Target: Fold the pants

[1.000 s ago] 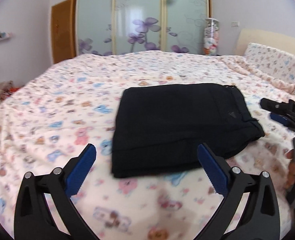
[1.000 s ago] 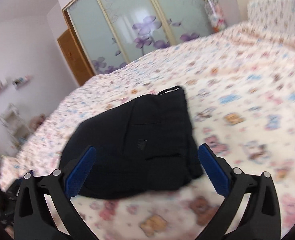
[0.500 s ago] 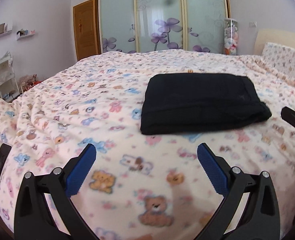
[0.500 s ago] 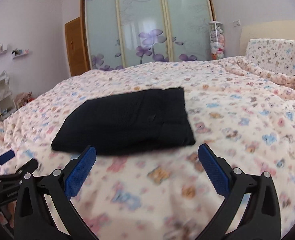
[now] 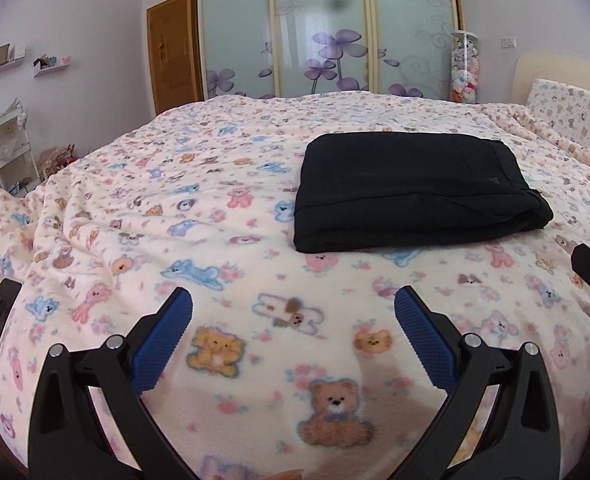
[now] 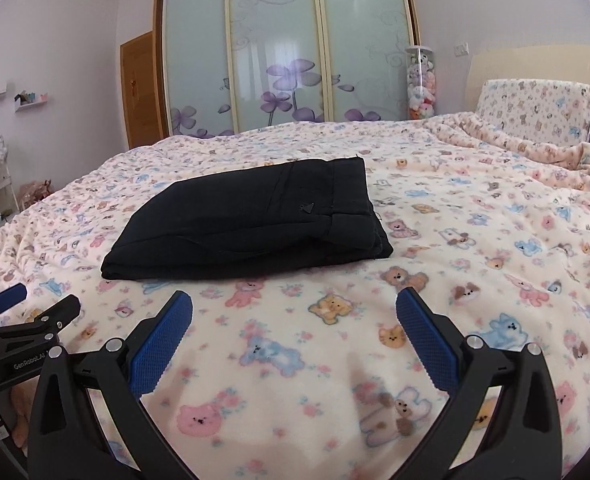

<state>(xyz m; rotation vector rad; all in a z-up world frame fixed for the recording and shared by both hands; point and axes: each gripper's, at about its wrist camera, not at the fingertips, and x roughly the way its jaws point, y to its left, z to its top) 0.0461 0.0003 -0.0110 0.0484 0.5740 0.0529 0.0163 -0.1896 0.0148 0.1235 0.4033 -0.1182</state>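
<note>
Left gripper (image 5: 293, 310): jaws spread wide, nothing in them, hanging low over the blanket at the near edge of the bed.
Right gripper (image 6: 293, 311): same deal, spread and empty, just beside the left one.
What changed: a second ago both were right up over the pants (image 5: 411, 190); now they've pulled back and dropped lower.
Pants now: neat black rectangle, several layers thick, lying mid-bed, well apart from both grippers.
Task read: looks basically done, nothing left to fold.
Surface: bed (image 5: 143, 184) under a fuzzy pink teddy-bear blanket, a bit rumpled on the left.
Room: frosted wardrobe doors (image 6: 283, 48) with purple flowers, wooden door (image 5: 171, 52), pillow (image 6: 531, 108) by the headboard.
</note>
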